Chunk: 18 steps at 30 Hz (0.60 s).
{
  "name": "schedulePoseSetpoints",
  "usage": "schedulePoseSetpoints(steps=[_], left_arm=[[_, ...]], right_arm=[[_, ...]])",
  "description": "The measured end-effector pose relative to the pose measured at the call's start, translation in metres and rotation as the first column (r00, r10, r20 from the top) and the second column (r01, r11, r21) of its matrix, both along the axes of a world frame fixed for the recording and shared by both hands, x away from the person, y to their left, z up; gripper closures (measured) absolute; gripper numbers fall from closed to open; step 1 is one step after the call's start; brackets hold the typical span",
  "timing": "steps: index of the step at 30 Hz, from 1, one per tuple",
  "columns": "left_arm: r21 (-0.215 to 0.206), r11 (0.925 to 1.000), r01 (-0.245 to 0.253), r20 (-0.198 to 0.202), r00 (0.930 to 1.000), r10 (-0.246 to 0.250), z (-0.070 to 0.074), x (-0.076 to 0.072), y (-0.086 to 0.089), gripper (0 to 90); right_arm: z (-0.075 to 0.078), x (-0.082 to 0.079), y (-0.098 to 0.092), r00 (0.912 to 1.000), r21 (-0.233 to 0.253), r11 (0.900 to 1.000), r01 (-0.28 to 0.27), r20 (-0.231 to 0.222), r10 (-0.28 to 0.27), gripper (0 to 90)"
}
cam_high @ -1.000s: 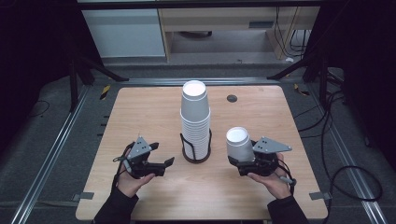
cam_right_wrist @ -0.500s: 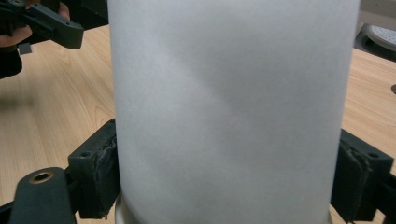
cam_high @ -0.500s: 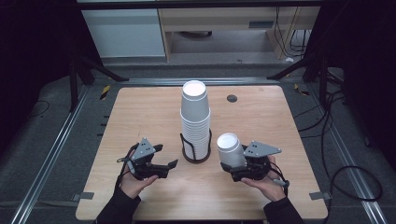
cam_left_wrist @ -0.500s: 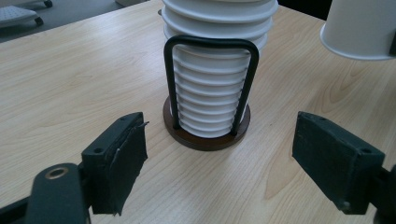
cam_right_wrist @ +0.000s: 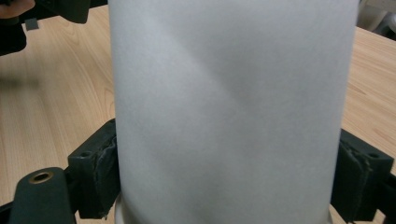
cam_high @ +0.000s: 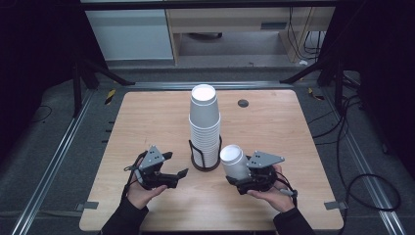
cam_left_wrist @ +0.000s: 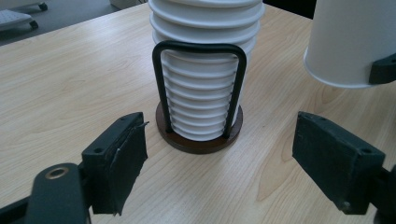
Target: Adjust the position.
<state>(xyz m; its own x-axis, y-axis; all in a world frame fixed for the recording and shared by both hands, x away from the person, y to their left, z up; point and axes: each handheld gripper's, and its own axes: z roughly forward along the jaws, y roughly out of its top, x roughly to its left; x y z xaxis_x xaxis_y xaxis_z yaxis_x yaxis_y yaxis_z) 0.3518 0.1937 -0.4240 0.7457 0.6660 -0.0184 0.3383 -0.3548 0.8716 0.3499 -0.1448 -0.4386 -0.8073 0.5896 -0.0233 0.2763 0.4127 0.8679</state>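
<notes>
While the right gripper [cam_high: 238, 172] clenched its jaws on a white cup [cam_high: 233, 161], upside down just right of the cup stack [cam_high: 204, 125], the left gripper [cam_high: 175, 165] hovered released above the tabletop [cam_high: 147, 117].

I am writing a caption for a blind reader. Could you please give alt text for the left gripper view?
The open left claw faces a stack of white cups standing in a black wire holder with a round brown base, on a wooden table. At the upper right, a single white cup is held upside down above the table.
</notes>
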Motion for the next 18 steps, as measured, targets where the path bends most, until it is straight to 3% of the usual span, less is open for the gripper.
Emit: schedulePoseSetpoints(steps=[18], left_arm=[[-0.007,0.9985,0.054,-0.012,0.9985,-0.054,-0.001,-0.005,-0.018,17.3]], right_arm=[[-0.008,-0.003,0.022,0.9974,-0.062,0.996,-0.071,-0.014,0.071,13.8]])
